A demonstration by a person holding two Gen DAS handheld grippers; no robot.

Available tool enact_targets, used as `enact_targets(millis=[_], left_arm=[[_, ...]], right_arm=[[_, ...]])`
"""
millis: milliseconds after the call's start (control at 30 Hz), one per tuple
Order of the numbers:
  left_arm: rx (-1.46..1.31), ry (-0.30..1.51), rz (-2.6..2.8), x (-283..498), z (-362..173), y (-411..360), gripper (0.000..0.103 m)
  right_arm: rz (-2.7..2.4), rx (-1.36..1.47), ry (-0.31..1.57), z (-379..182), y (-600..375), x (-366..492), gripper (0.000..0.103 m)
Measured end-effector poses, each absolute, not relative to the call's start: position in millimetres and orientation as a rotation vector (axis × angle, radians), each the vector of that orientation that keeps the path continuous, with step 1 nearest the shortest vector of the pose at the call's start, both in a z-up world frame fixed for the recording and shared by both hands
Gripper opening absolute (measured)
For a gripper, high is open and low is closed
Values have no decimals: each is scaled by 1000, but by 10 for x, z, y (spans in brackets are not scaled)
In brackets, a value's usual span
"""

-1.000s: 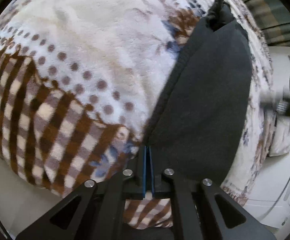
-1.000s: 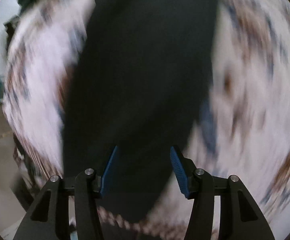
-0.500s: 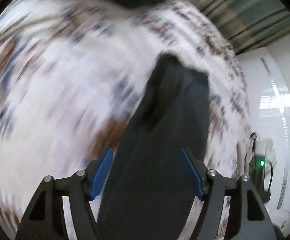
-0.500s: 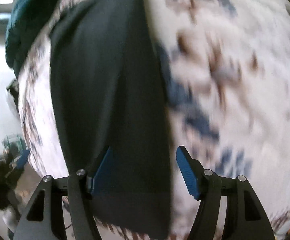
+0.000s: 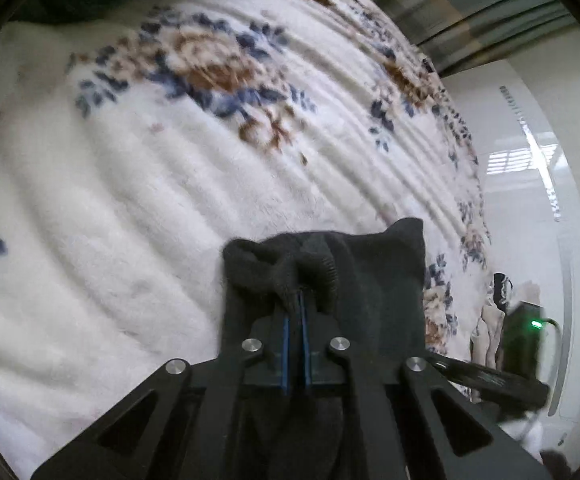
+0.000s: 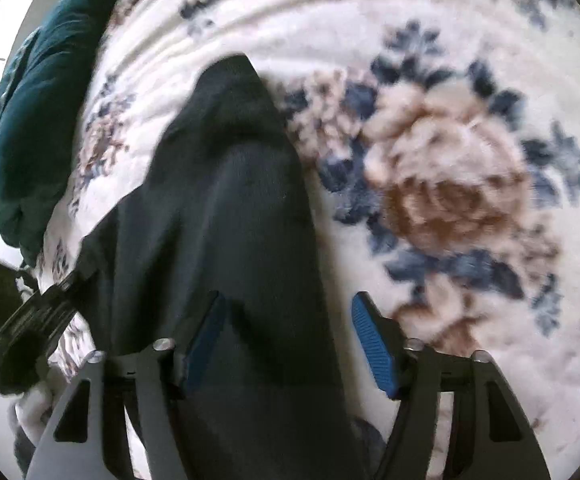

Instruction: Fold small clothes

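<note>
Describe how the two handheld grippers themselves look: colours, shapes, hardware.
Both match. The left gripper and right gripper have matte black angular frames with triangular cut-outs and round silver screw heads at the joints. Their fingers carry blue pads; on the right the ribbed texture shows. No cables, markings, hands or sleeves are visible.

Left tongs (image 5: 297, 312), angled downward, pads pressed together on a fold of cloth (image 5: 330, 280). Right tongs (image 6: 290, 340), angled downward, jaws closing around cloth, pads apart.
</note>
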State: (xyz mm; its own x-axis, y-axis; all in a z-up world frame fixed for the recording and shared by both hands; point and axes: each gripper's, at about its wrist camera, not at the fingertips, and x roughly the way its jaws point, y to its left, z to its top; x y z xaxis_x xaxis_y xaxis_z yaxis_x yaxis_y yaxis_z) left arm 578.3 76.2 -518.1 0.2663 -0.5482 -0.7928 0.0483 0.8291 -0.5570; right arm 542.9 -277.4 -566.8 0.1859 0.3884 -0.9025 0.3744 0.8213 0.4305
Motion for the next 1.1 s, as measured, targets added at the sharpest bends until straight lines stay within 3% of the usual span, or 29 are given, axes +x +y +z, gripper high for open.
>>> enact_targets(millis=[300, 400, 467, 533, 600, 700, 767, 800, 867, 1000, 1100], left_arm=[[-439, 1344, -408, 5993, -5584, 972, 4], [-524, 1361, -388, 5924, -5537, 1038, 14], [-579, 1334, -414, 5721, -5394, 1103, 20], [-591, 1325, -416, 5473, -5281, 1122, 45], [-634, 1336, -433, 5194, -5261, 1110, 50], [-612, 1395, -442, 4887, -5385, 942, 47], [-577, 1396, -441, 4789, -5449, 828, 9], [-566, 1392, -440, 4781, -5437, 792, 5], [-529, 1350, -434, 4795, -5328, 787, 5], [-469, 1334, -454, 4895, -5203, 872, 5], [-432, 1354, -435, 4992, -5288, 967, 4]], right_arm=[[-24, 582, 1413, -5700, -2762, 5448, 19], [-30, 575, 1438, -5626, -2719, 5486, 30], [5, 593, 1454, -5521, -2709, 5397, 45], [27, 603, 1455, -5429, -2698, 5205, 56], [45, 607, 1478, -5396, -2646, 4965, 56], [61, 624, 1540, -5511, -2543, 4615, 56], [66, 652, 1567, -5626, -2483, 4416, 56], [66, 670, 1558, -5655, -2467, 4361, 55], [28, 678, 1515, -5642, -2495, 4255, 31], [-61, 680, 1463, -5588, -2573, 4160, 9], [-73, 667, 1459, -5598, -2605, 4154, 6]])
